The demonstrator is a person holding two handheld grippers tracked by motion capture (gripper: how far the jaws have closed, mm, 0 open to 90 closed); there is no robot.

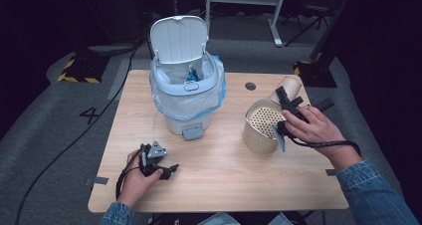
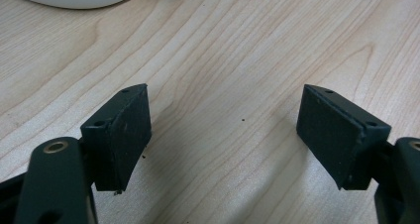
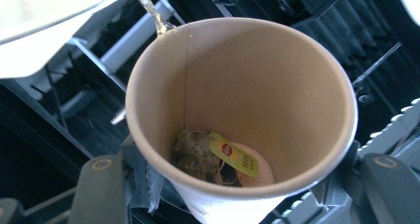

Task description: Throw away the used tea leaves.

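The bench (image 2: pixel 233 60) under the left jaws is pale wood, smooth and matt with clear grain. Those jaws carry matt black, faintly gritty rubber-like pads (image 2: pixel 131 130). Between the right jaws sits a matt brown paper cup (image 3: pixel 257 85) holding a damp tea bag (image 3: pixel 195 154) with a glossy yellow tag (image 3: pixel 233 154).

tan cup, yellow tag
tan paper cup (image 3: pixel 257 85) showing a yellow tag (image 3: pixel 234 154); gold perforated canister (image 1: pixel 261 126); white-and-blue bin (image 1: pixel 186 93).

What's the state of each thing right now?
Pedal bin: lid up, liner bag fitted.
Paper cup: tipped over the gold strainer pot, used tea bag inside.
Gold strainer pot: upright, perforated insert in.
Right claw: shut on paper cup.
Left claw: open, empty.
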